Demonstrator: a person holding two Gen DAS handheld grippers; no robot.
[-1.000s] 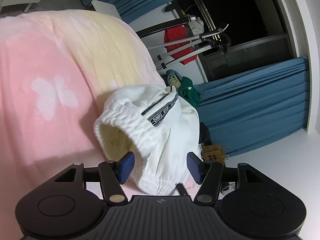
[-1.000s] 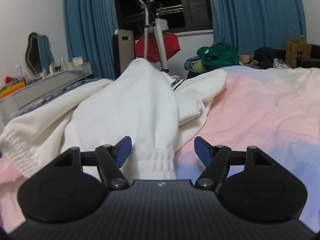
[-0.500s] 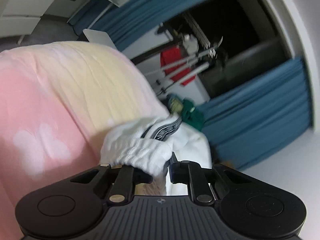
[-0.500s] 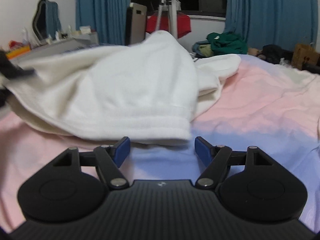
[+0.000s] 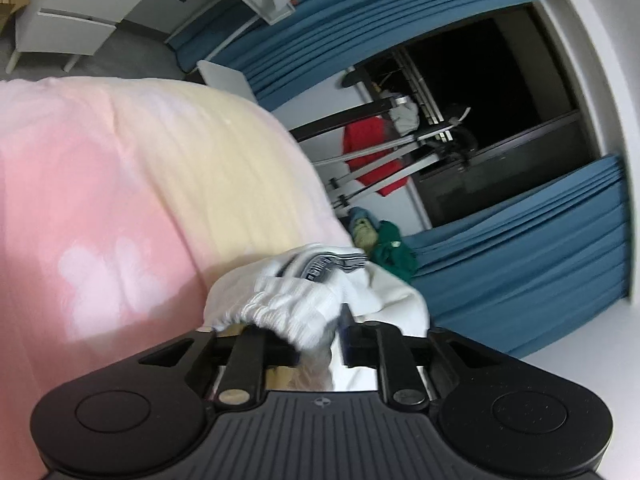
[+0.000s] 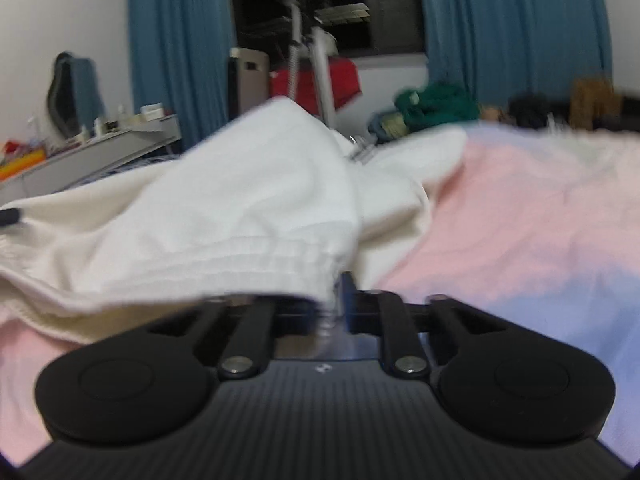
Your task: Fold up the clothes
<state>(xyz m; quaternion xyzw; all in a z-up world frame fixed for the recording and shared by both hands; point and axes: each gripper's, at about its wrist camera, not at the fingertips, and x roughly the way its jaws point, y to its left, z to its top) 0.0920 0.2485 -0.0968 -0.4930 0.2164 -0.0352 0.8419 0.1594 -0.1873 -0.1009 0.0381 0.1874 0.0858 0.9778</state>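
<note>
Clearly, the white sweatpants [image 6: 256, 216] lie on the pink blanket [image 6: 520, 216], their length running away toward the window [image 6: 320, 4]. Having just closed, the right gripper [image 6: 334, 300] is clenched on a ribbed cuff; the left gripper [image 5: 320, 344], just eased slightly, grasps the elastic waistband. A green clothes pile [image 6: 436, 106] sits beyond the blanket.

The garment [image 6: 248, 216] lies on the bed [image 6: 520, 216], left of its bare part. Behind the bed stand a drying rack [image 6: 320, 64] and a clothes heap [image 6: 436, 106]; a desk [image 6: 92, 152] stands left.
</note>
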